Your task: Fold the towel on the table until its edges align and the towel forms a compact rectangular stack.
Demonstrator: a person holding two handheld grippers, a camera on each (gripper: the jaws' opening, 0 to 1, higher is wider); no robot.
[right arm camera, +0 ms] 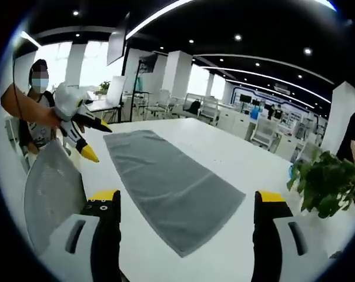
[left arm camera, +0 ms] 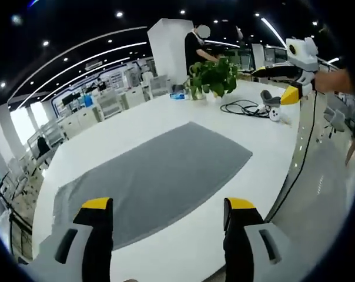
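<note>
A grey towel (left arm camera: 160, 173) lies spread flat and unfolded on the white table (left arm camera: 166, 111). My left gripper (left arm camera: 168, 205) hovers open above the towel's near edge, with nothing between its yellow-tipped jaws. The right gripper (left arm camera: 289, 82) shows at the upper right of the left gripper view, held above the far end of the table. In the right gripper view the same towel (right arm camera: 166, 182) stretches away lengthwise, and my right gripper (right arm camera: 186, 202) stands open over its near corner. The left gripper (right arm camera: 89, 138) appears there at the left, in a person's hand, its jaws apart.
A potted green plant (left arm camera: 213, 76) and a coil of black cable (left arm camera: 242, 107) sit at the table's far end. The plant (right arm camera: 324, 182) stands right of the towel. A grey mesh chair back (right arm camera: 51, 188) is beside the table. Desks and chairs fill the room behind.
</note>
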